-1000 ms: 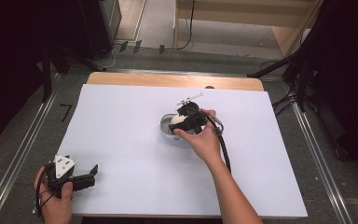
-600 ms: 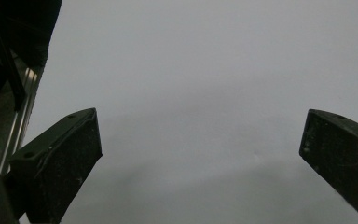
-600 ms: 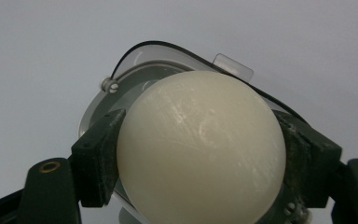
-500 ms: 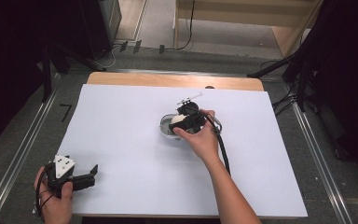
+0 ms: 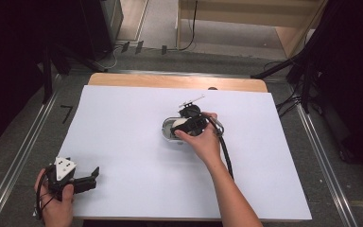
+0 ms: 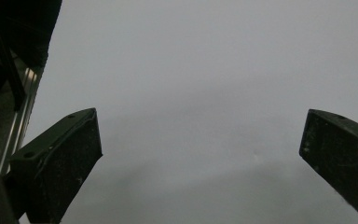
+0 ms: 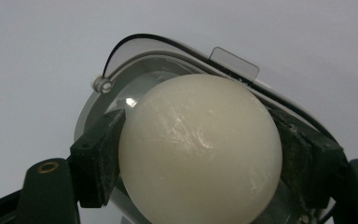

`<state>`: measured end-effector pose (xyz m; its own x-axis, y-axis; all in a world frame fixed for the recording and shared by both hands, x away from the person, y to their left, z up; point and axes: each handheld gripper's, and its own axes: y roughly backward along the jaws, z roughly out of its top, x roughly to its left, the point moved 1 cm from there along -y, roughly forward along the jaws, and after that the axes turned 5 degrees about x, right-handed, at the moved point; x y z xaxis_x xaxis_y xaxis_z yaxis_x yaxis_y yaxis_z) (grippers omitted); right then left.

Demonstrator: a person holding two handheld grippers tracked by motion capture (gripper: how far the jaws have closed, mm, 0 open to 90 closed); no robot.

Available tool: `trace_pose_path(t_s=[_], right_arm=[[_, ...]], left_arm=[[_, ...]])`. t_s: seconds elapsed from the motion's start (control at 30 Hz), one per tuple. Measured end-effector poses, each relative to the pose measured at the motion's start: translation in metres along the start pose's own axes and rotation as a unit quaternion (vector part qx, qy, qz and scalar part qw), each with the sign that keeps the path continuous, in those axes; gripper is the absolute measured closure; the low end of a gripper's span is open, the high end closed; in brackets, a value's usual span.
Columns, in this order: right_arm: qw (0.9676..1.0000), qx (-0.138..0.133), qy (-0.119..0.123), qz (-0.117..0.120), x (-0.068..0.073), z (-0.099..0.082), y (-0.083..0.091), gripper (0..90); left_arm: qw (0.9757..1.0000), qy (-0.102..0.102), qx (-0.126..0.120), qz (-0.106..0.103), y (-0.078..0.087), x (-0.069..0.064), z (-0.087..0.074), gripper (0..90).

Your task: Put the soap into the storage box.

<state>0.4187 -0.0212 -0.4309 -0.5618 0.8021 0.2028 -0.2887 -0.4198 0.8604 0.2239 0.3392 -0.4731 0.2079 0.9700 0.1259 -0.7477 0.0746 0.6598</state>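
The right tongs are gripping the ball over the dish, not yet released; the left tongs are idling agape, near left.

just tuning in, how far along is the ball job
Done: the right gripper has its fingers against both sides of the cream ball. In hand: the ball sits over the clear container, the fingers just eased open slightly. Left: whether it rests inside is unclear. The left gripper is open, idle at the near table corner.
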Motion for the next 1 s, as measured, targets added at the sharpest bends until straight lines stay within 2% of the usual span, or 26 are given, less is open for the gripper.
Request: trace_pose_path(t_s=[0.13, 0.23, 0.47, 0.7, 1.0], right_arm=[[0.9999, -0.011, -0.006, 0.006, 0.0, 0.0, 0.004, 19.5], [0.9998, -0.017, -0.007, 0.002, 0.0, 0.0, 0.008, 18.7], [0.9995, -0.027, -0.015, 0.003, -0.003, -0.004, 0.015, 19.1], [0.9988, -0.039, -0.025, 0.014, -0.006, -0.007, 0.023, 20.8], [0.9982, -0.052, -0.027, 0.014, -0.007, -0.013, 0.033, 21.2]], left_arm=[[1.0, 0.001, 0.001, -0.002, 0.0, 0.001, 0.0, 0.0], [1.0, 0.0, 0.001, -0.002, 0.0, 0.0, 0.0, 0.0], [1.0, 0.002, 0.001, -0.001, 0.0, 0.0, 0.0, 0.0], [1.0, 0.002, 0.001, -0.001, 0.0, 0.0, 0.0, 0.0], [1.0, 0.002, 0.001, -0.001, 0.0, 0.0, 0.0, 0.0]])
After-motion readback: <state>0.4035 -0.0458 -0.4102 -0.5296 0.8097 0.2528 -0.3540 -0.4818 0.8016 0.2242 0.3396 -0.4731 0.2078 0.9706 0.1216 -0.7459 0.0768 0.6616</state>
